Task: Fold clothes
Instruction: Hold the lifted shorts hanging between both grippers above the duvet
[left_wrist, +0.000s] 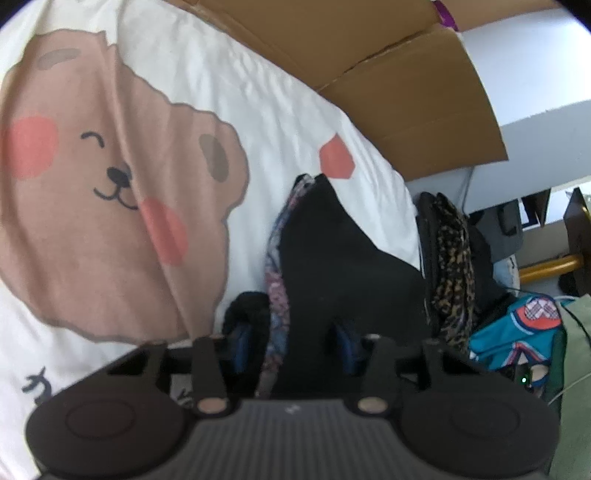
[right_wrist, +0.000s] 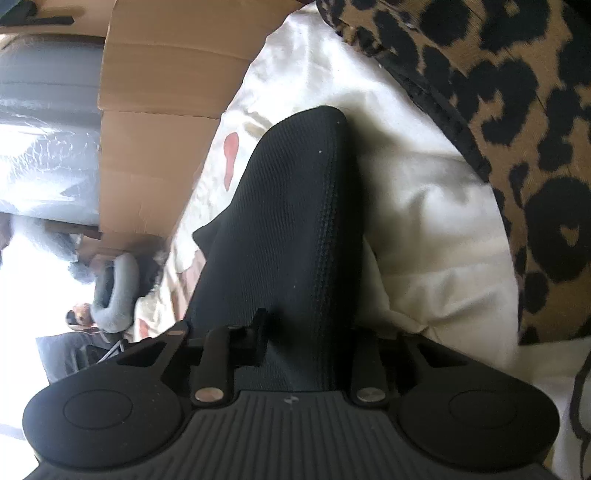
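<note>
A: We have 2 grippers, and both pinch the same black cloth (left_wrist: 332, 258). Our left gripper (left_wrist: 295, 343) bites its near end, with a thin flowery cloth (left_wrist: 275, 280) caught along the left side of the bite.

B: And our right gripper (right_wrist: 295, 332) is pressed tight on the black cloth (right_wrist: 288, 229) too. The cloth sticks up from the jaws, above the white bear blanket (left_wrist: 177, 92).

A: So what can go wrong?

B: We think the flowery cloth can get folded in with the black one. Then we have 1 messy lump, not 1 neat fold.

A: The black cloth looks stretchy and thick. If we pull our 2 hands apart too hard, it can slip out of 1 bite and flop down.

B: The leopard cloth (right_wrist: 517, 129) lies just beside it on the blanket (right_wrist: 424, 221). If we lay the black one down there, the 2 can get mixed up.
</note>
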